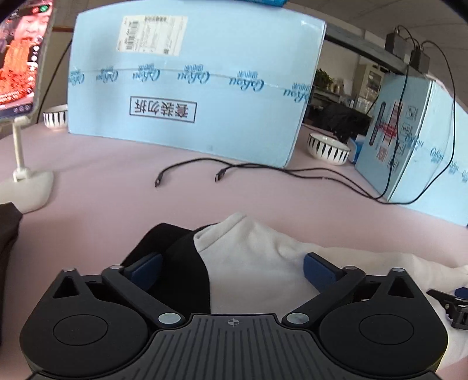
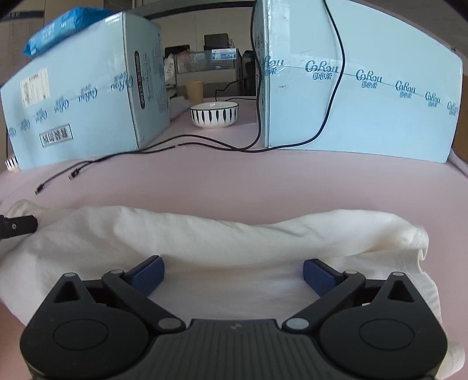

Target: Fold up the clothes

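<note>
Left gripper (image 1: 232, 267) and right gripper (image 2: 233, 273) gape wide, empty, over one white shirt (image 2: 222, 233); two bowls (image 1: 328, 149), two boxes (image 1: 190, 81), perhaps two cables (image 1: 187, 169).

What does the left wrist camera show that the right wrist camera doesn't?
Only the left wrist view shows the phone on its white stand and the black cloth beside the white shirt.

Only the right wrist view shows the yellow cup and the blue packet on top of a box.

Both show the white shirt, pink table cover, blue boxes, black cables and a striped bowl. The left gripper and the right gripper are open.
</note>
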